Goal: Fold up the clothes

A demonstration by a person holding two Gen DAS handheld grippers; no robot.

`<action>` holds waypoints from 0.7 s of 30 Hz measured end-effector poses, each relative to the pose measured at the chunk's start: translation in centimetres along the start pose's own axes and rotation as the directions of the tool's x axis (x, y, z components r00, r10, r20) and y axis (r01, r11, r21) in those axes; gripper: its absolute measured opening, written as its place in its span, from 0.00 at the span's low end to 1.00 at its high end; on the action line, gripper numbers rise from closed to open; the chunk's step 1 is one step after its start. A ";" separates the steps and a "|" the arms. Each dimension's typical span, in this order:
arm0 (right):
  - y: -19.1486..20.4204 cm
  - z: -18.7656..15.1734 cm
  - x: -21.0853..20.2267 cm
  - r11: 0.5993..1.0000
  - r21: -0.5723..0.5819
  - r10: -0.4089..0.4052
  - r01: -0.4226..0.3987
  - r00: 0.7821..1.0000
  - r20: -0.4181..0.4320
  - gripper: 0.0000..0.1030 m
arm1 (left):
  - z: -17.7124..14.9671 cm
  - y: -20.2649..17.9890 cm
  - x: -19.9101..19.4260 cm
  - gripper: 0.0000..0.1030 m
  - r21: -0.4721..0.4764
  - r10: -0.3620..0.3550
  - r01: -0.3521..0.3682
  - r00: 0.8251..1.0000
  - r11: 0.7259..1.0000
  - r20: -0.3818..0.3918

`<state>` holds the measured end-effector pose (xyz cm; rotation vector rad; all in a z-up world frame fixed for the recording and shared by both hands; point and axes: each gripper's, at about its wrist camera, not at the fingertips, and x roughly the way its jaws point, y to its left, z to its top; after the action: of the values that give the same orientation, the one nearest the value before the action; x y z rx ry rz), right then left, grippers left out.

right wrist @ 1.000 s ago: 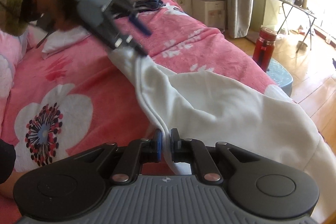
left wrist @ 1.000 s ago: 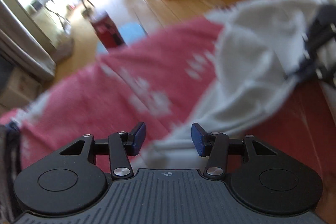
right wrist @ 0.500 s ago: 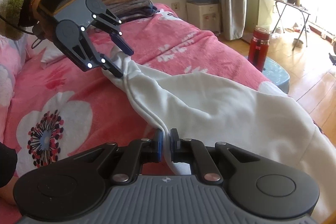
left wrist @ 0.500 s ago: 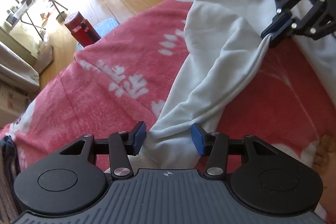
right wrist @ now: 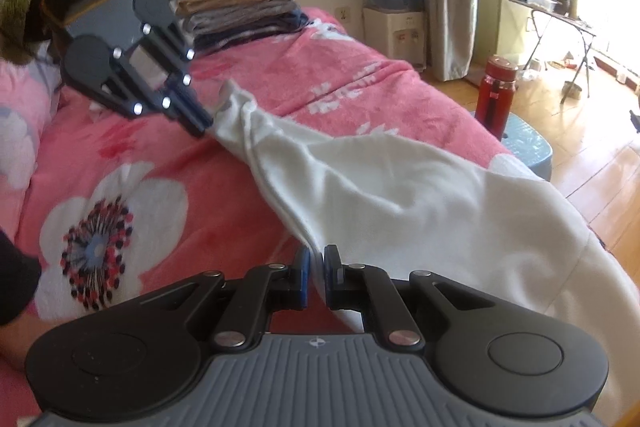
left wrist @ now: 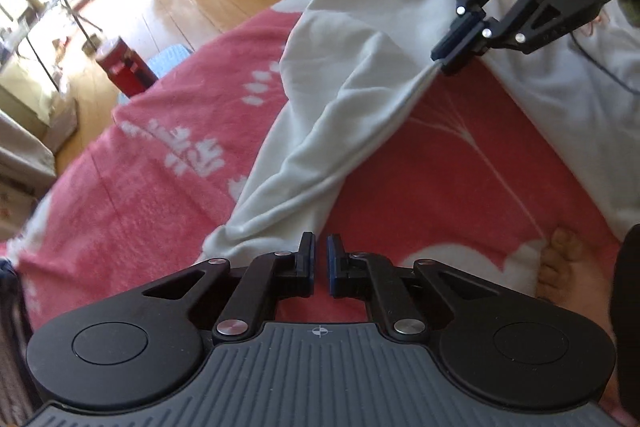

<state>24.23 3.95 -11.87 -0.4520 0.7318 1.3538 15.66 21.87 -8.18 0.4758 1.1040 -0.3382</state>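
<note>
Closed now are the jaws of the left gripper point(left wrist: 321, 239), which were spread around the cloth a moment ago; only a thin slit is left, and pink blanket is seen through it. Whether fabric is pinched there cannot be told, since the narrow end of the white garment point(left wrist: 340, 115) is seen just beside its left finger. The right gripper point(right wrist: 316, 255) is clamped on the garment's doubled edge. The garment is stretched between the two over the pink floral blanket point(right wrist: 160, 167), its bulk draped over the bed's side edge. A stack of folded clothes point(right wrist: 240, 7) is seen at the bed's far end.
</note>
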 end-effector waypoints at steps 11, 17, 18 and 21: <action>3.0 0.8 0.6 0.995 -0.090 -0.036 0.039 0.999 0.034 0.21 | 0.4 0.1 1.1 0.36 0.086 0.131 -0.130 0.991 0.988 -0.003; 5.7 2.5 3.3 0.984 -0.175 -0.024 0.036 0.997 0.073 0.32 | -1.4 4.5 0.0 0.72 -0.083 0.128 -0.131 0.991 0.988 -0.038; 6.3 2.8 4.1 0.977 -0.206 -0.040 0.054 0.997 0.071 0.32 | -1.8 5.4 0.0 0.78 -0.110 0.115 -0.119 0.992 0.987 -0.042; 8.3 3.3 6.6 0.935 -0.327 -0.128 0.140 0.990 0.057 0.34 | -2.6 6.8 1.1 0.87 -0.127 0.101 -0.110 0.992 0.986 -0.074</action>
<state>17.16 12.38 -13.18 -0.7306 0.4352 1.3548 17.45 29.01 -8.78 0.4298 1.1538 -0.1565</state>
